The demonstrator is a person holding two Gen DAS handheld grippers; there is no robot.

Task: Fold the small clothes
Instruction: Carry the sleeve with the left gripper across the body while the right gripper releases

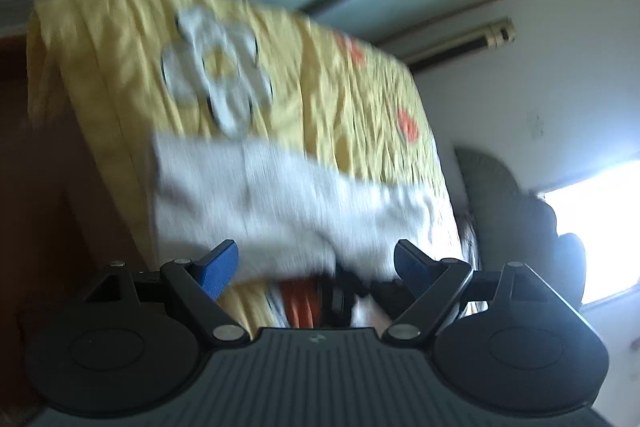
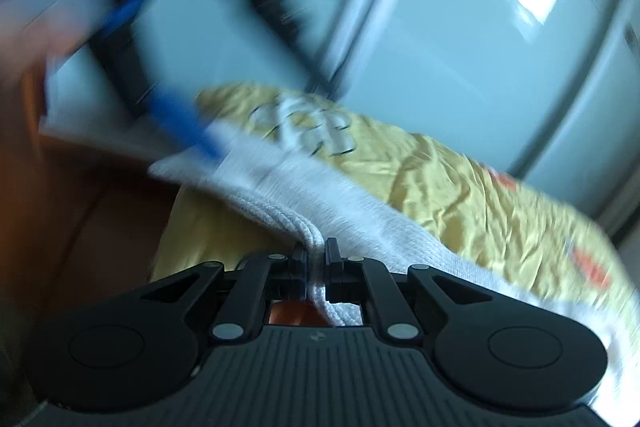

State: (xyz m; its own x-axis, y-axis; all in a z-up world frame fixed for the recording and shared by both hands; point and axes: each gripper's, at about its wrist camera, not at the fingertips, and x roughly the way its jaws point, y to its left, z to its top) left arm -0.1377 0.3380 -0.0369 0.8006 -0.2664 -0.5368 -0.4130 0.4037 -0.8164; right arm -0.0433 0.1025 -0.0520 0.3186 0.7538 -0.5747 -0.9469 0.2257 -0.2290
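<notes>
A white ribbed sock (image 1: 276, 199) lies on a yellow quilt (image 1: 328, 75) printed with a white flower and orange spots. My left gripper (image 1: 316, 259) is open, its blue-padded fingers spread on either side of the sock's near end. In the right wrist view my right gripper (image 2: 316, 251) is shut on the sock's (image 2: 320, 199) folded edge. The left gripper's blue fingers (image 2: 180, 123) show blurred at the sock's far end. The yellow quilt (image 2: 460, 187) lies under it.
Brown wooden surface (image 1: 60, 187) lies left of the quilt. Pale blue-grey cabinet doors (image 2: 460, 47) stand behind. A white wall with an air conditioner (image 1: 460, 43) and a bright window (image 1: 600, 223) are at the right.
</notes>
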